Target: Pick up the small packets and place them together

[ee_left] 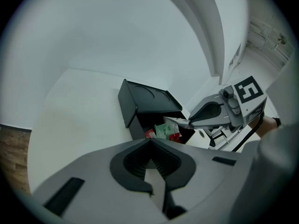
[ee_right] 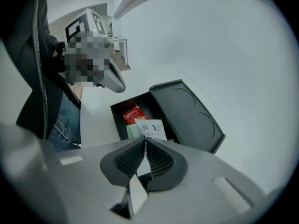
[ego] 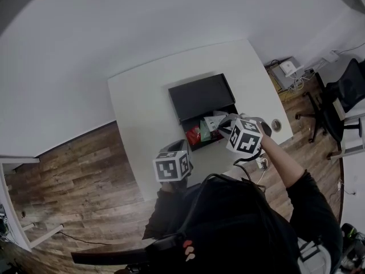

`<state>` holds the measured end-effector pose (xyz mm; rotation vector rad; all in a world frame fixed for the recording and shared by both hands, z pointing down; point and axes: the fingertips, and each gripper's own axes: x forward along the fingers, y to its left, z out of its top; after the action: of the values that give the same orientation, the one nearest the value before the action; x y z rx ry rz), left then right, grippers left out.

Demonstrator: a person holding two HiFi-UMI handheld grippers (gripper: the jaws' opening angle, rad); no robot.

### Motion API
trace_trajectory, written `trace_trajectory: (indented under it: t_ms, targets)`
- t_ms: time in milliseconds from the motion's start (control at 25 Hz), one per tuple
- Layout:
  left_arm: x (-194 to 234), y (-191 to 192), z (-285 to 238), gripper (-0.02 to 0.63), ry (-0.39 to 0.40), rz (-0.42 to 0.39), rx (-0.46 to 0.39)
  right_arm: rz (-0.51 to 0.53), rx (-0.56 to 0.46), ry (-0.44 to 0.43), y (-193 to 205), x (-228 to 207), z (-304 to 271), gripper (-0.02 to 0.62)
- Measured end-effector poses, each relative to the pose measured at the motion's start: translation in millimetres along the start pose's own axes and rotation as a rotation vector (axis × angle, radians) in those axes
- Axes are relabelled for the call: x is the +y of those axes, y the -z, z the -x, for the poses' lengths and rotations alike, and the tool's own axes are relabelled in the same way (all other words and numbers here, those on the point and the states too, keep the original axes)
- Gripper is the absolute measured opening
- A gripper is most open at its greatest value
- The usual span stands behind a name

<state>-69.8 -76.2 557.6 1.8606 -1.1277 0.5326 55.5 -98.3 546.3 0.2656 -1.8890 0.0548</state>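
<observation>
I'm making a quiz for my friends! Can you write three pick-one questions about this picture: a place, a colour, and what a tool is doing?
1. Where does the red packet lie?
A. on the floor
B. in the black box
C. on the chair

2. What colour is the thing the right tool grips?
A. white
B. blue
C. yellow

3. How is the right tool?
A. wide open, empty
B. shut on something
C. lying on the table

Answers:
1 B, the red packet sits between the box's walls.
2 A, the right gripper view shows a white packet with print on it.
3 B, its jaws pinch the white packet's edge.
</observation>
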Motion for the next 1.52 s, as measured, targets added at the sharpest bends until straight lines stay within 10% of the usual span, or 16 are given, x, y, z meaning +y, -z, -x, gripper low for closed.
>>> trace_trajectory:
  t_ms: [640,1520]
  targets:
    - [-9,12,-4,-0.002,0.008,0.01,0.022,0.058,-0.206,0.225,-106,-95,1,0.015]
    - [-6,26,-3,-0.002,0.029,0.018,0.051,0.079,-0.153,0.129,-130,-85,-64,0.096]
